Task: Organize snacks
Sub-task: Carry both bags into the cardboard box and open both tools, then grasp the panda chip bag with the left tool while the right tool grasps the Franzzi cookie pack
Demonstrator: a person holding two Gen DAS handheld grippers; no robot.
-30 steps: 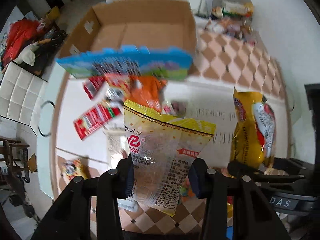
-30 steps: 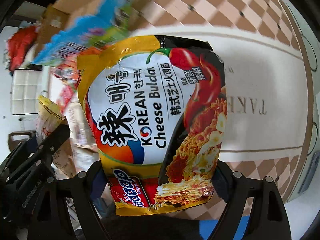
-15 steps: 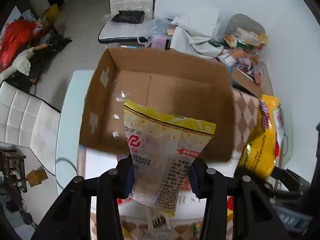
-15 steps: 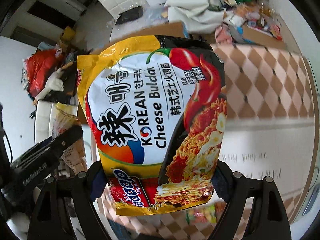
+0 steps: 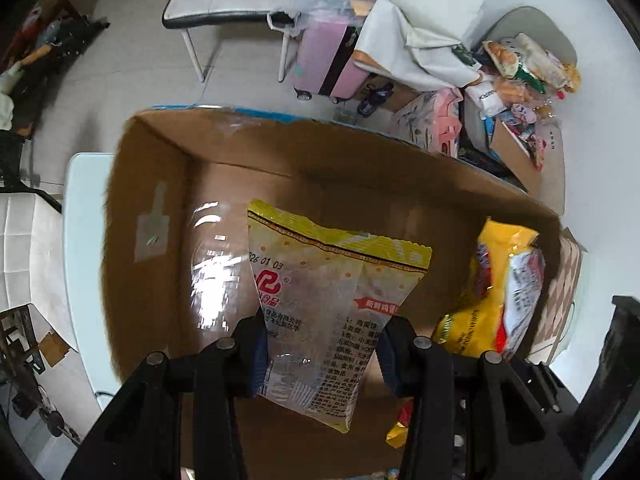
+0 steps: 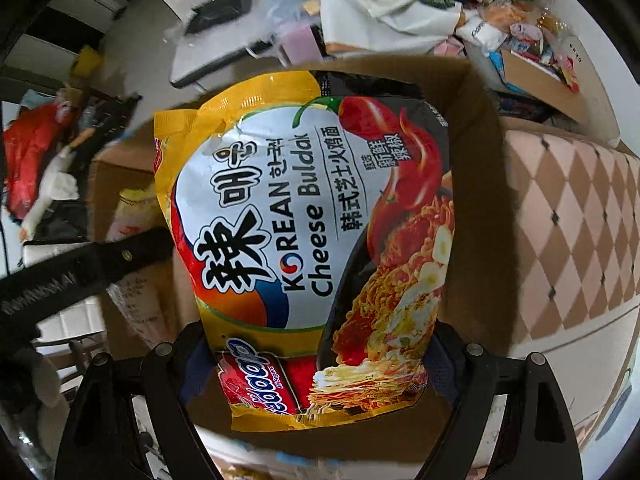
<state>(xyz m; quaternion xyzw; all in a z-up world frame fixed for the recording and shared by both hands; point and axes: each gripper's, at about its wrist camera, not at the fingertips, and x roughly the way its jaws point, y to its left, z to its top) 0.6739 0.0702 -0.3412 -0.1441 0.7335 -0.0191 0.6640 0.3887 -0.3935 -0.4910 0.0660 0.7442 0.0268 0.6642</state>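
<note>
- cardboard box (image 5: pixel 152 184) fills most of the left wrist view, open at the top, brown inside walls with strips of clear tape on the left one. it sits on a pale table (image 5: pixel 82 240).
- left gripper (image 5: pixel 320 344) points down into the box and pinches a clear snack bag with a yellow top edge (image 5: pixel 332 288). its pads are pressed in on both sides of the bag's lower half, and the bag hangs over the box floor, upright-ish, crimped yellow edge farthest from the camera.
- just right of that, same view, the yellow noodle pack (image 5: pixel 496 292) shows edge-on inside the box by the right wall.
- behind the box there's a messy floor: a pink suitcase (image 5: pixel 324 60), a white cloth, and a pile of more snacks (image 5: pixel 524 68) on the right.
- over in the right wrist view, the right gripper (image 6: pixel 316 356) has its fingers spread wide and clamped on the bottom of that noodle pack, printed "korean cheese buldak". the pack hangs over the open box.
- far right of that view is a brown and cream checkered tablecloth (image 6: pixel 568 216).
</note>
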